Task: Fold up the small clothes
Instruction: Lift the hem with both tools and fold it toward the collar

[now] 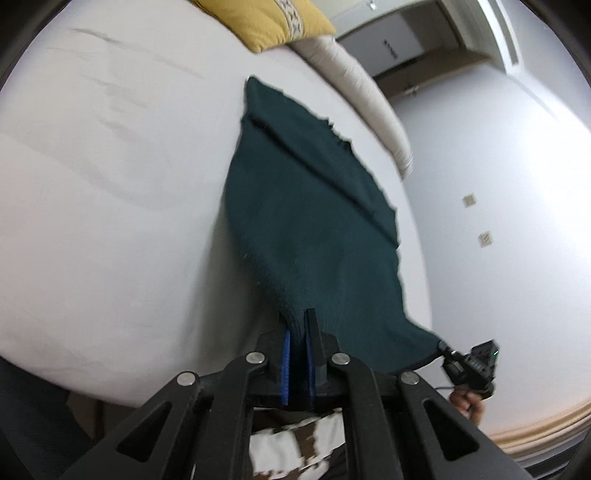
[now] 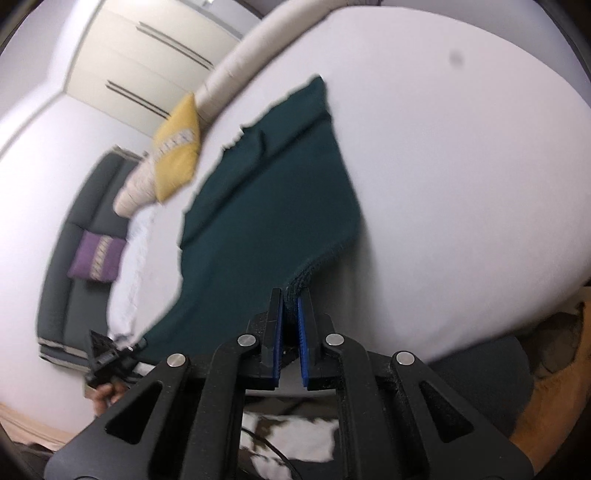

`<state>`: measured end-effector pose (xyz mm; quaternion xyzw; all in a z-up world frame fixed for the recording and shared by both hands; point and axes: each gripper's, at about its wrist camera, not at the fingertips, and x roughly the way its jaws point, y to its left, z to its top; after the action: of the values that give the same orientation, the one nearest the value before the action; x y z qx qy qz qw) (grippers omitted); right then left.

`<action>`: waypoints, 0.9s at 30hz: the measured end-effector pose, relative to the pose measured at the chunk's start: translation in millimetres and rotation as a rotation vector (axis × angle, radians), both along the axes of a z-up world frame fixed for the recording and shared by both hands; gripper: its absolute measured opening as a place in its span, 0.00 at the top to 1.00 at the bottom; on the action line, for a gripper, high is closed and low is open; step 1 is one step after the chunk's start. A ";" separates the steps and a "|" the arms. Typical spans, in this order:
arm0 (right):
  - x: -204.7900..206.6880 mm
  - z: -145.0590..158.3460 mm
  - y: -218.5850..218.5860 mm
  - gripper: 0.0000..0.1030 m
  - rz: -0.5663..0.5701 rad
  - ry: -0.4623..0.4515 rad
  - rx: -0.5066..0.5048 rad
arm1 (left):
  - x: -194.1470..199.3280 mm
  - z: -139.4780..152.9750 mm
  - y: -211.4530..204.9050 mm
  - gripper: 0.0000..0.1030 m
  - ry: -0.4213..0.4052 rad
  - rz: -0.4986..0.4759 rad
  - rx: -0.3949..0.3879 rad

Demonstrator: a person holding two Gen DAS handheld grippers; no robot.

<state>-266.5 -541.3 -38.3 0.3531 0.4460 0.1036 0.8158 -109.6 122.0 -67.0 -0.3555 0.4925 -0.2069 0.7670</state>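
A dark green knit garment [image 1: 303, 214] hangs stretched over the white bed [image 1: 110, 184], its far end lying on the sheet. My left gripper [image 1: 298, 325] is shut on one near corner of it. The right gripper [image 1: 448, 350] shows at the lower right of the left wrist view, holding the other near corner. In the right wrist view the garment [image 2: 266, 206] runs away from my right gripper [image 2: 291, 299], which is shut on its ribbed hem. The left gripper [image 2: 129, 347] shows at lower left, clamped on the opposite corner.
A yellow cushion [image 1: 266, 22] and a beige bolster [image 1: 362, 96] lie at the bed's head. A dark sofa [image 2: 77, 236] with a purple cushion [image 2: 96, 256] stands beside the bed. Wardrobe doors [image 2: 147, 62] are behind. White walls surround.
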 end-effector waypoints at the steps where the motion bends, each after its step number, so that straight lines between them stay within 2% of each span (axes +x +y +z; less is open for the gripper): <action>1: 6.8 5.2 -1.0 0.94 -0.010 -0.019 0.020 | 3.8 3.2 2.1 0.94 -0.008 0.008 -0.022; 11: 81.6 43.9 -2.4 0.94 -0.064 -0.109 0.065 | 54.4 30.2 13.2 0.94 -0.063 0.072 -0.104; 14: 111.0 51.6 -7.0 0.94 -0.094 -0.126 0.068 | 79.3 38.2 11.8 0.94 -0.083 0.086 -0.104; 20: 167.6 54.9 -15.2 0.94 -0.139 -0.134 0.054 | 129.2 43.9 10.1 0.94 -0.097 0.105 -0.124; 27: 242.6 51.4 -17.8 0.94 -0.175 -0.134 0.023 | 199.4 33.7 5.9 0.94 -0.085 0.137 -0.094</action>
<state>-23.9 -559.1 13.1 0.3923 0.3568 0.0603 0.8457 89.9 128.0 -33.3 -0.4148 0.4240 -0.1917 0.7819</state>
